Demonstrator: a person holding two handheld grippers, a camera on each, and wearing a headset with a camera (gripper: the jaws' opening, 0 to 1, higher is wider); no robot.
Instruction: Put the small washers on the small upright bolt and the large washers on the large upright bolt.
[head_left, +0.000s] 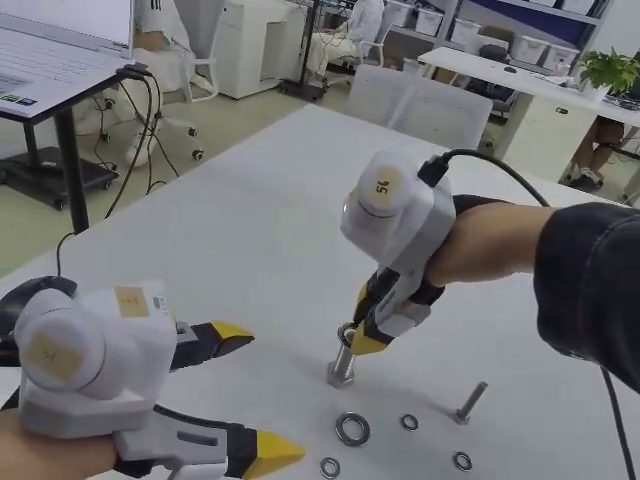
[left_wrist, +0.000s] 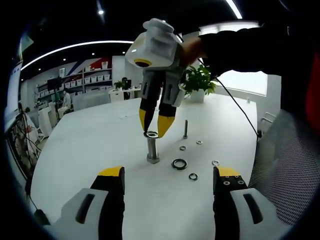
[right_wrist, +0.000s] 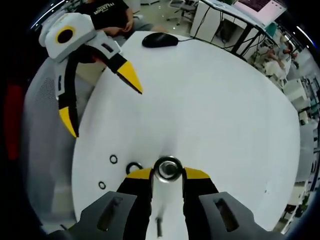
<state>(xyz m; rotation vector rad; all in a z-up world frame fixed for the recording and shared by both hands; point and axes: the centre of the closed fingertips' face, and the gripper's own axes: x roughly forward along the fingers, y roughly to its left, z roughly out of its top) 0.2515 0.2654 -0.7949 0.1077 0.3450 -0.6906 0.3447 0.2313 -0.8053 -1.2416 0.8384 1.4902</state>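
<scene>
Left gripper (head_left: 253, 393), white-bodied with yellow-tipped tongs, sits nearest at 7 o'clock in the head view. Its tongs are spread wide with nothing between them, hanging above the white workbench top (head_left: 250, 230).

Right gripper (head_left: 362, 338), same make, points down with its tongs closed on a large silver steel washer (left_wrist: 151, 134), pinched by the rim. The washer sits at the tip of the large upright steel bolt (head_left: 340, 372); whether the shank has entered the hole, I cannot tell.

Small upright steel bolt (head_left: 468, 402) stands at 3 o'clock from the large one and looks bare.

Loose on the bench: a second large washer (head_left: 352, 428) at 5 o'clock of the large bolt, with small steel washers (head_left: 409, 422) scattered around it.

Step in hand, as judged: a large washer going onto the large bolt. The next move calls for centring the hole on the shank, then releasing so the washer drops to the hex base.
</scene>
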